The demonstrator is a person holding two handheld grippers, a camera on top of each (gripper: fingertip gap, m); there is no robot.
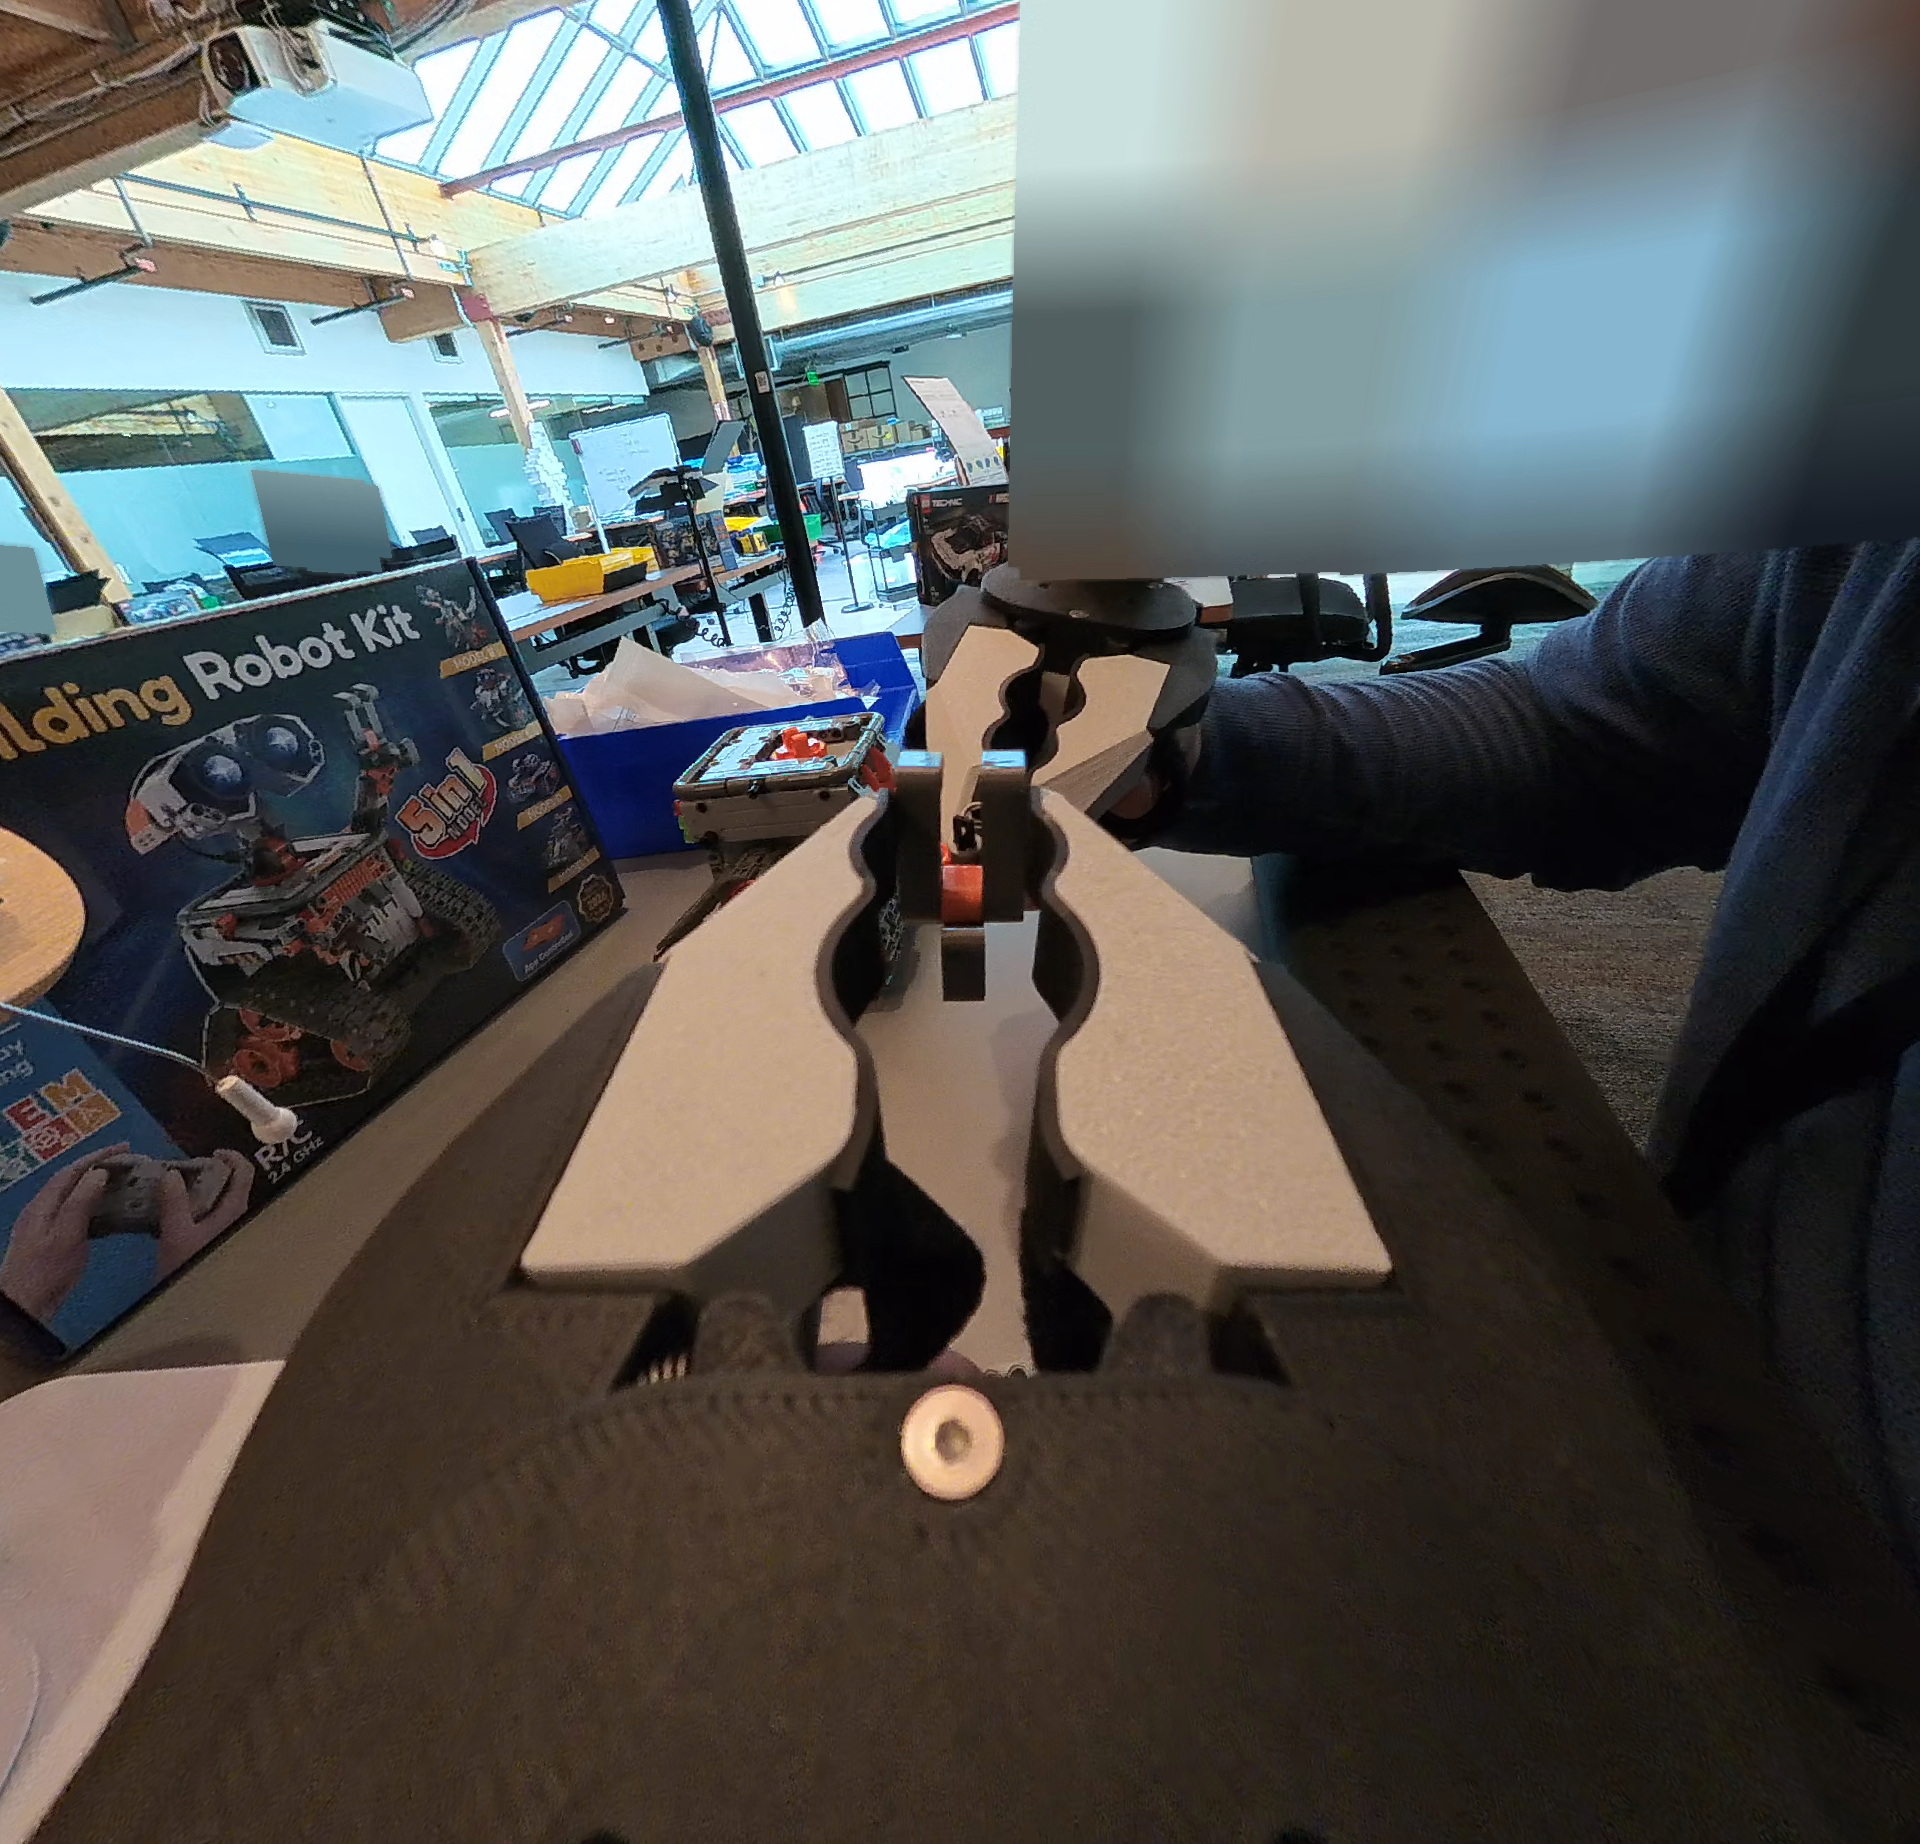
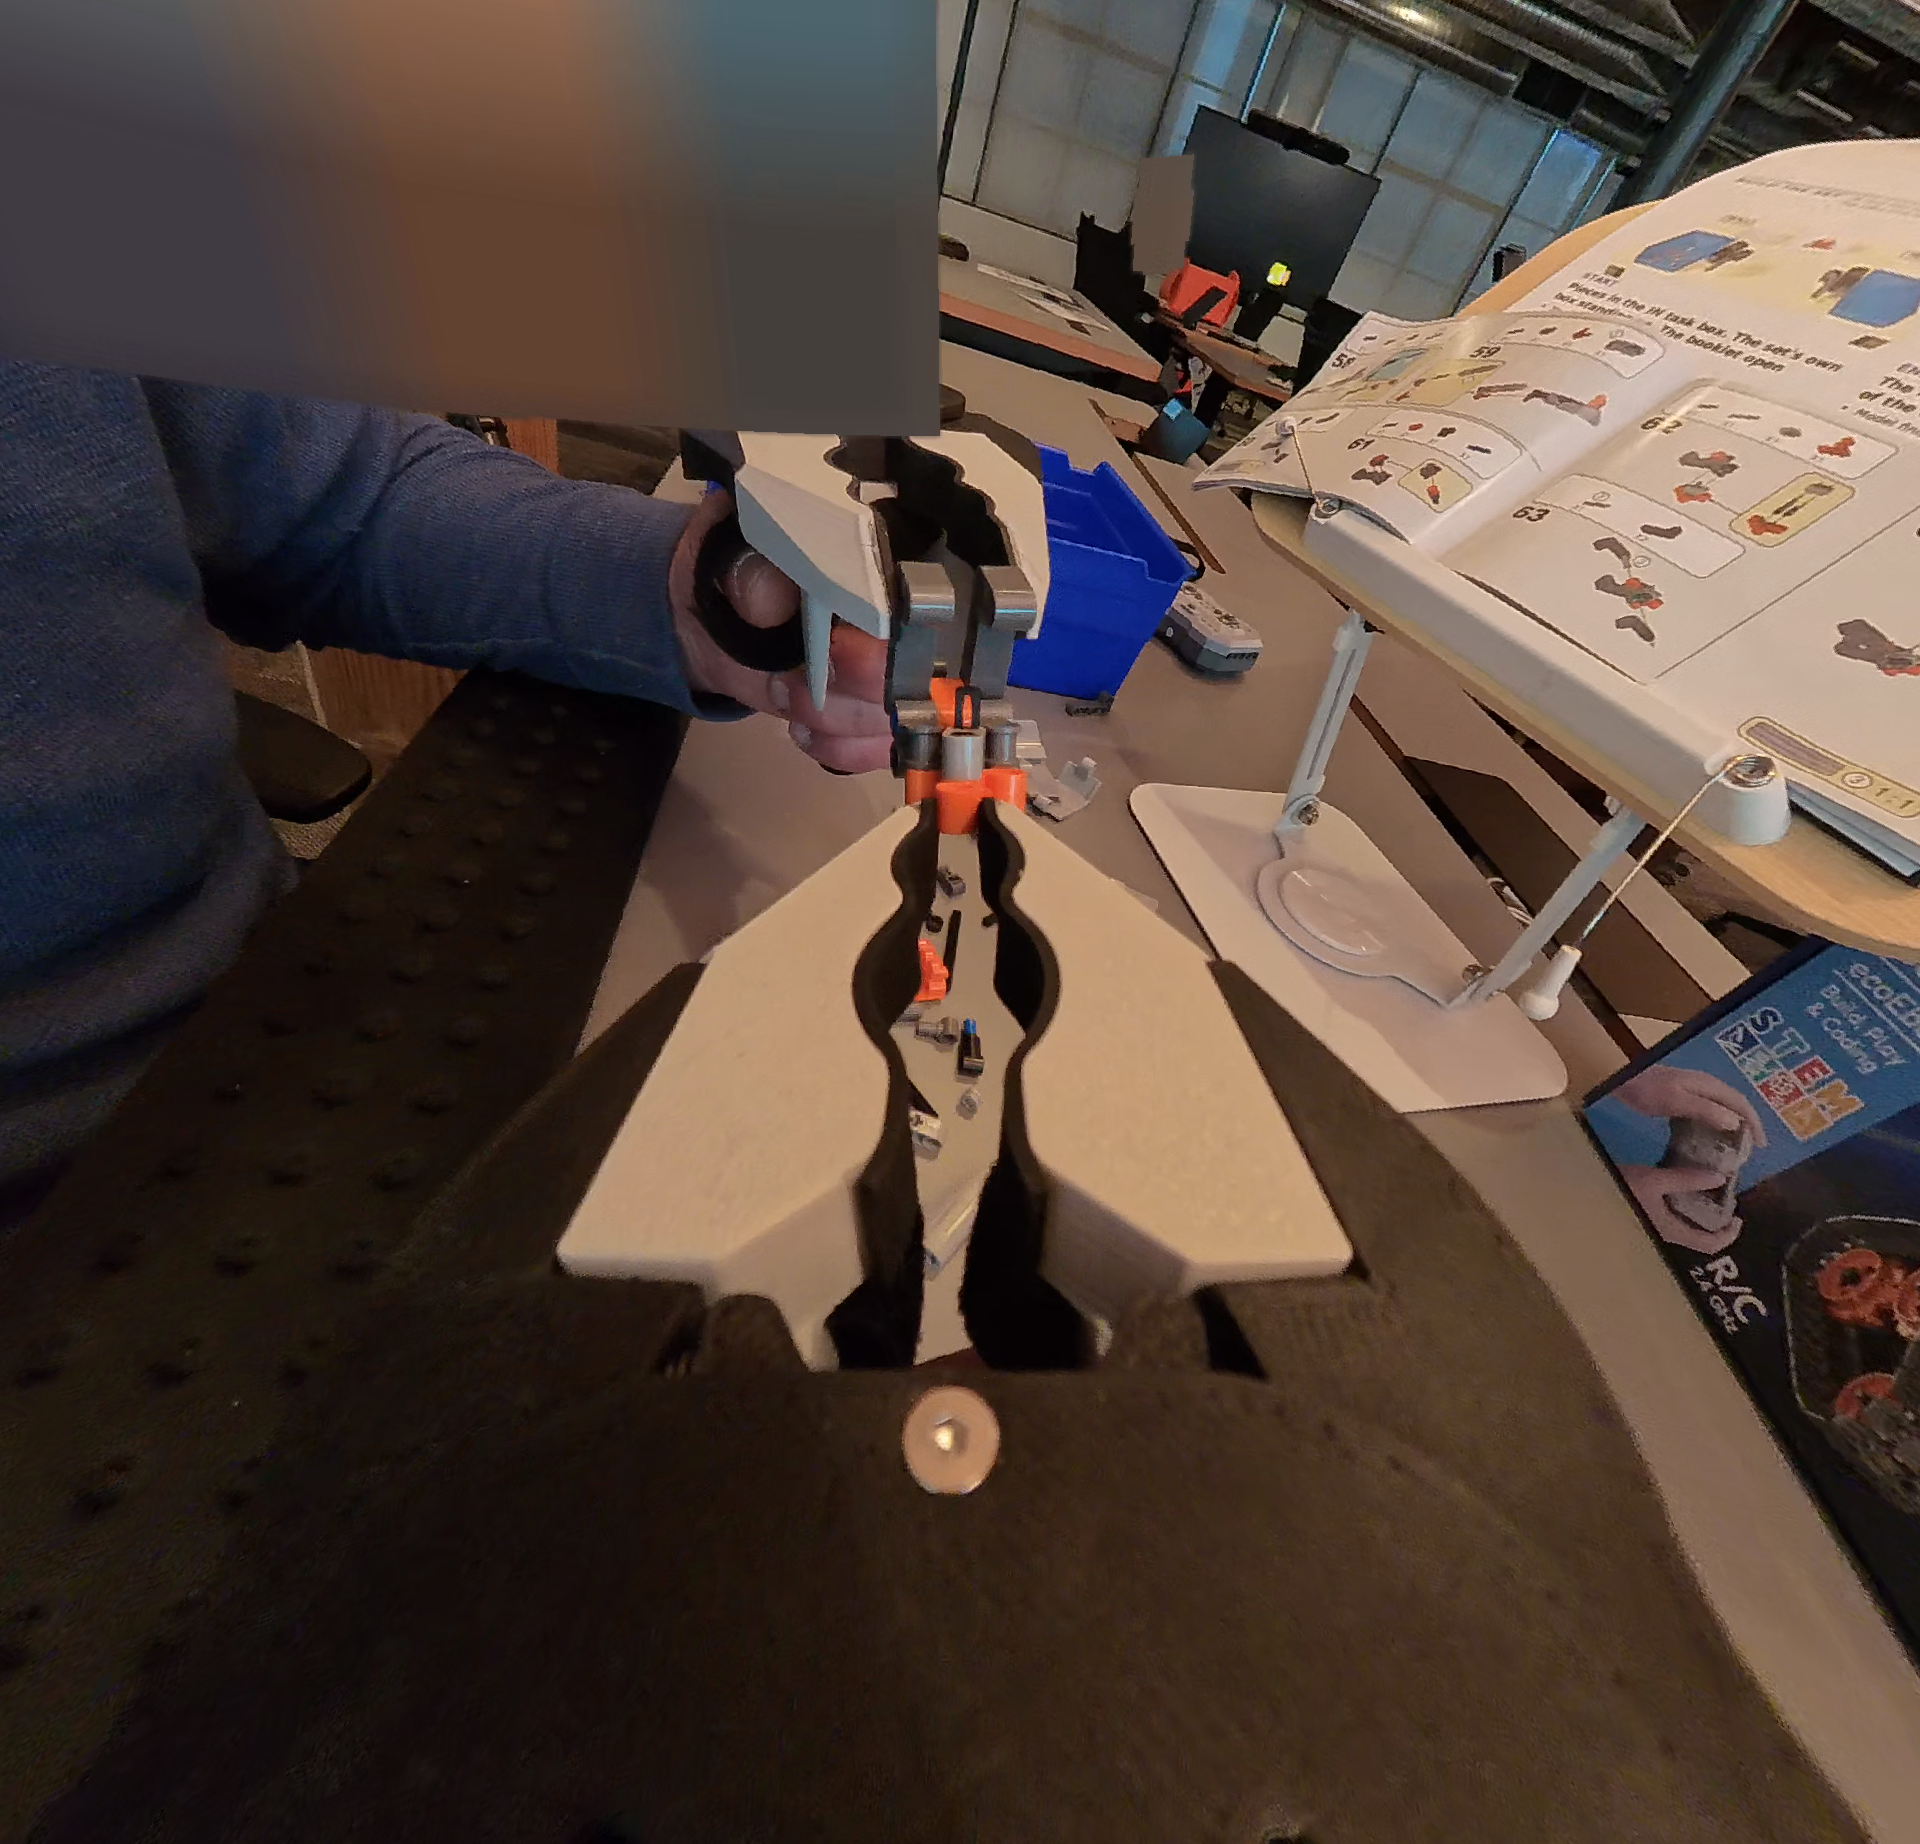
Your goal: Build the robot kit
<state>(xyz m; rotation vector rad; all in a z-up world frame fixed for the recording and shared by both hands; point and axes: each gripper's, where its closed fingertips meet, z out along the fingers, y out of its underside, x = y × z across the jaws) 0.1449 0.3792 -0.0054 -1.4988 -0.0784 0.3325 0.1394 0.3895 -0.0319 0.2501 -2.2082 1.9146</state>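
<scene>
Left hand-held gripper [image 1: 961,838]: narrow, clamped on a grey forked piece [image 1: 961,807]. Right hand-held gripper [image 2: 961,823]: nearly closed, pinching an orange connector [image 2: 961,792] that touches the fork's lower end. Both are held above the bench [image 2: 1299,714].

Loose small parts [image 2: 945,1025] lie under my right fingers, with the open booklet [image 2: 1558,464] on its stand to their right. A blue bin [image 1: 727,755] sits beyond the left tips.

The joint between the pieces is masked by the fingertips, so I cannot tell if it is seated.

Grey table [image 2: 1299,714], scattered small parts [image 2: 940,1025]
</scene>
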